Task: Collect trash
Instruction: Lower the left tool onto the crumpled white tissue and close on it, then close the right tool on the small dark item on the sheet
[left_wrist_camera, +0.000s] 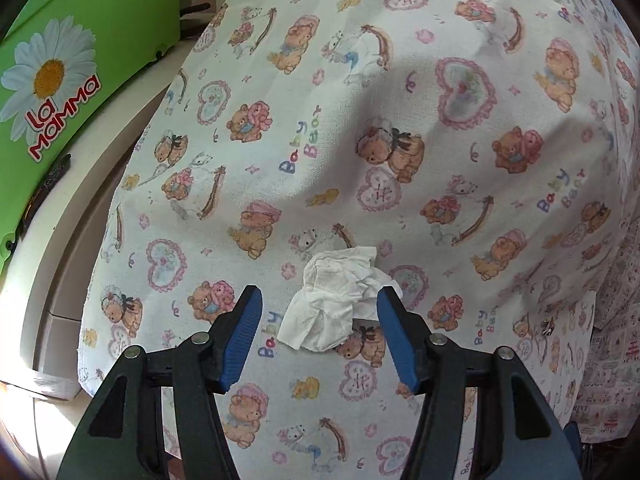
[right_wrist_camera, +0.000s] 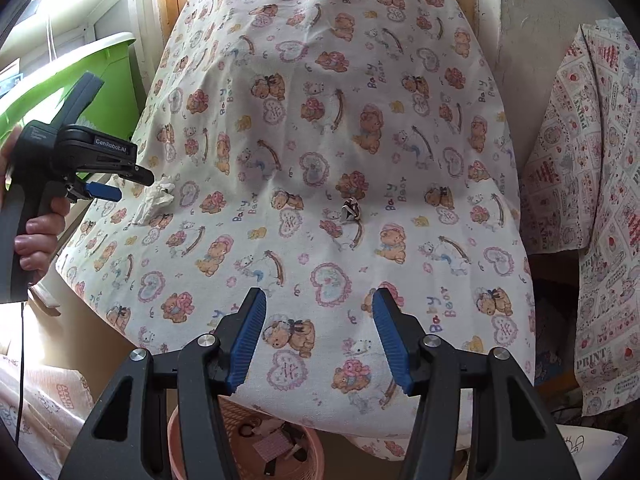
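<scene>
Crumpled tissue just ahead between spread left gripper jaws, seemingly grazing one pad, long axis diagonal; right gripper, spread and empty, well apart.

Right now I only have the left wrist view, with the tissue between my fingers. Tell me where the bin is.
Observer: A pink basket sits below the near edge of the bear-print cloth, under the right gripper.
Operator: Say what's in it.
Observer: A few scraps already; I can't tell what they are.
Operator: Report the right gripper.
Observer: Open above the cloth, nothing between its fingers.
</scene>
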A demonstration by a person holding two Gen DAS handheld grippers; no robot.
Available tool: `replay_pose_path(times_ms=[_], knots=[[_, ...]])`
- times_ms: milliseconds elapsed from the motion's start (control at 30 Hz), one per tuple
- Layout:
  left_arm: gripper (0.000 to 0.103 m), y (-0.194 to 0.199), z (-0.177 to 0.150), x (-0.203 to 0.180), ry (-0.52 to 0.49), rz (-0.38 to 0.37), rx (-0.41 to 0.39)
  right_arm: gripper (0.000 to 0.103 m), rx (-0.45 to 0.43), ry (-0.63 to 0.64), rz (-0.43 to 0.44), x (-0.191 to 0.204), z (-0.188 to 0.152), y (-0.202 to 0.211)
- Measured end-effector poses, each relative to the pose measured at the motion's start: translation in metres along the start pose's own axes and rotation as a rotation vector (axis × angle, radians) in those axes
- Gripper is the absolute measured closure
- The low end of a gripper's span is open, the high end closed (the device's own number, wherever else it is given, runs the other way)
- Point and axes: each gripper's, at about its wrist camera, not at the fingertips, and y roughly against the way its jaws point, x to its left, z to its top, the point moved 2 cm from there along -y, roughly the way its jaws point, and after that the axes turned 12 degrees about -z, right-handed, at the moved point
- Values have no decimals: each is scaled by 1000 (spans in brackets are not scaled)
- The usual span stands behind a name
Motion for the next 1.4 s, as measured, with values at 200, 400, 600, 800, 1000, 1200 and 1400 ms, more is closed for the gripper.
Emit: replay_pose_path(times_ms=[200,400,600,800,1000,1200,1400], knots=[[55,-18,-3,-3,-28,9,18,45,50,-117,63,-24,6,-5],[95,-20,-9,-4,-55,-8,37,45,54,-159,59,-33,10,-8],[97,12,-16,-11,-132,0,-24,45,51,-153,53,-33,11,-8],[97,46,-28,-17,-159,6,-90,45,51,-141,53,-30,9,-7],[97,65,-60,-20,-174,-9,-108,45,52,-134,50,-30,10,-6],[97,76,-74,-14,-182,-17,-146,45,61,-148,85,-35,38,-9],[97,73,-74,-11,-153,-37,-141,45,126,-133,155,-35,71,-34]])
